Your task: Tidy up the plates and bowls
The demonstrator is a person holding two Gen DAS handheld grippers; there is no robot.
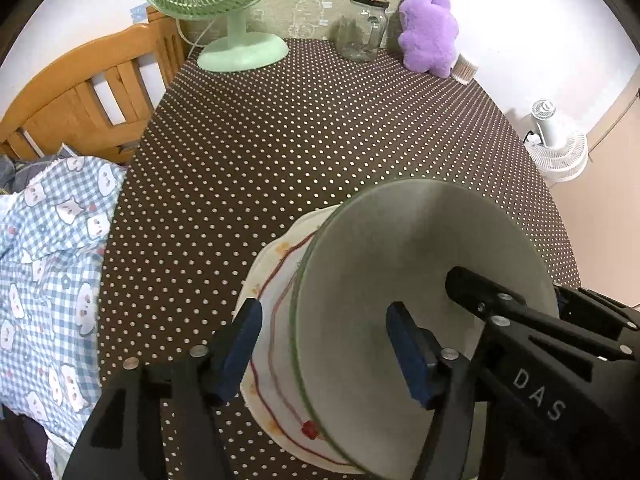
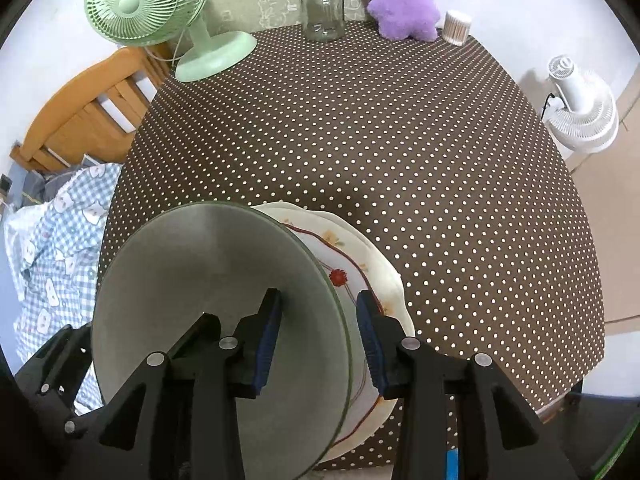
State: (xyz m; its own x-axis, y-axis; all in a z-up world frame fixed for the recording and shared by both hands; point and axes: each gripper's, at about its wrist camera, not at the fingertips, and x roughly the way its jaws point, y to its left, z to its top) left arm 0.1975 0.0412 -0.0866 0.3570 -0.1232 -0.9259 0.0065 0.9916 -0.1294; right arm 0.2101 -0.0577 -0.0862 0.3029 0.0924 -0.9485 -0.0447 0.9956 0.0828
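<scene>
glass plate [image 1: 420, 264] | round, grey-green, flat atop floral plate [image 1: 276, 320] | white, red line, on dotted table

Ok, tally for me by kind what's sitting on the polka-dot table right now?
Plates: 2, a grey glass plate over a floral plate
Fans: 1, green fan
Jars: 1, glass jar
Plush toys: 1, purple plush
Cotton swab tubs: 1
Total: 6
</scene>
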